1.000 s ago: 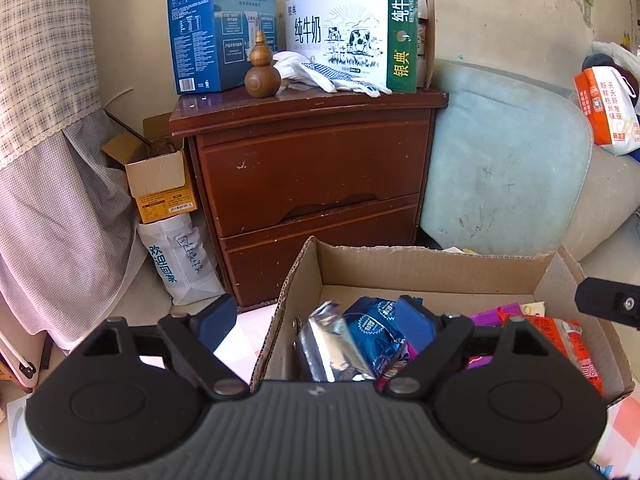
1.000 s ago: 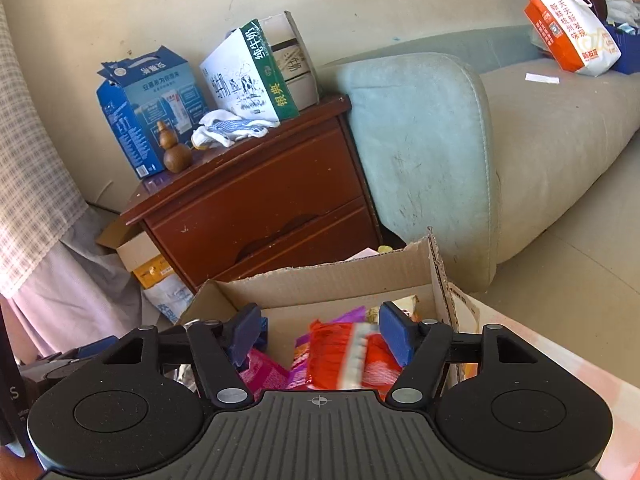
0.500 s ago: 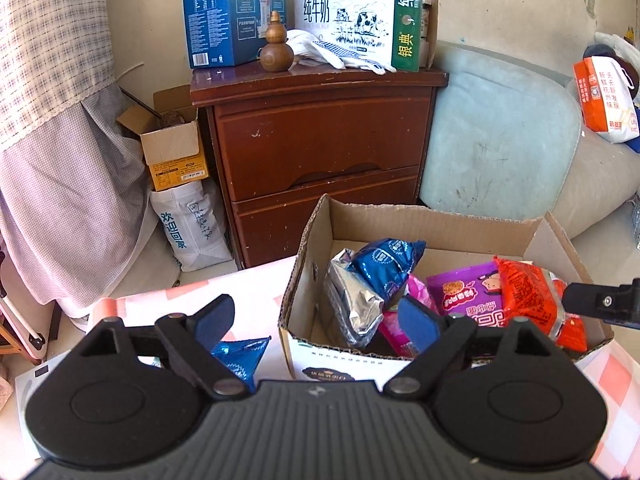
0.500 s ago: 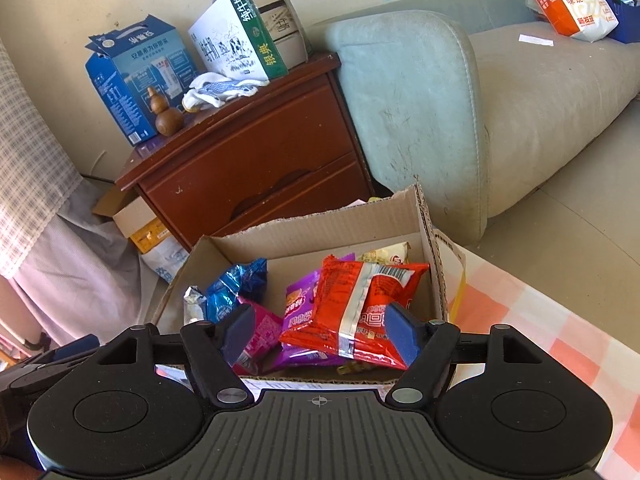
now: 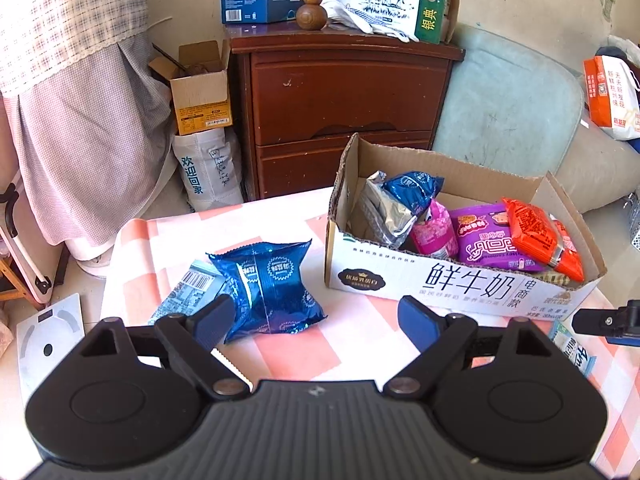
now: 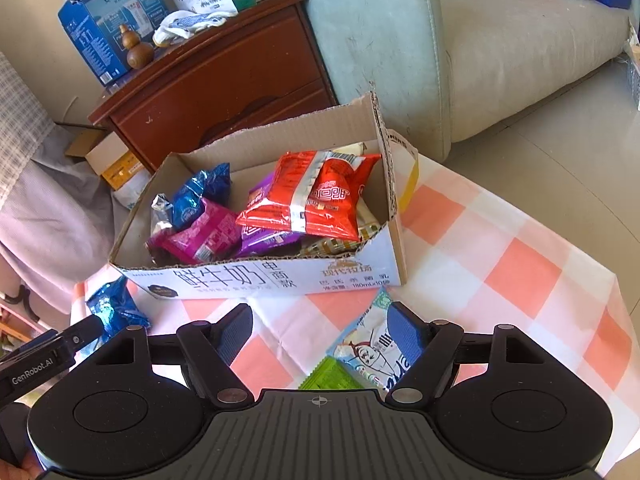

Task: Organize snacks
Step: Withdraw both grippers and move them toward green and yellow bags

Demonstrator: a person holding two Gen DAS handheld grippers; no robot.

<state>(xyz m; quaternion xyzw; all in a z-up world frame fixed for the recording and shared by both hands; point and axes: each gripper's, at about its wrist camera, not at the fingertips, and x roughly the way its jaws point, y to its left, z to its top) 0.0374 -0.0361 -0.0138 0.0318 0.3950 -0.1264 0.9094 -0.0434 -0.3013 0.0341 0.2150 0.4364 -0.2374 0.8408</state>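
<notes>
An open cardboard box (image 5: 460, 280) (image 6: 280, 276) stands on the checked tablecloth with several snack packets in it, among them a red one (image 6: 320, 196), a purple one (image 5: 488, 240) and a pink one (image 6: 200, 236). A loose blue packet (image 5: 268, 284) (image 6: 112, 308) lies left of the box, on top of a barcoded packet (image 5: 192, 292). My left gripper (image 5: 314, 320) hovers open just in front of it, empty. My right gripper (image 6: 320, 328) is empty and its jaws are opening above a white-blue packet (image 6: 368, 348) and a green one (image 6: 332, 376).
Behind the table stand a dark wooden drawer cabinet (image 5: 340, 92) topped with milk cartons, and a pale green sofa (image 6: 400, 40). A small cardboard box (image 5: 200, 92) and a white bag (image 5: 208, 172) sit on the floor at the left. The tablecloth (image 6: 520, 272) extends right of the box.
Both grippers drew back from over the box toward the table's near side. The tablecloth and the loose packets came into view. The right jaws spread wider.
</notes>
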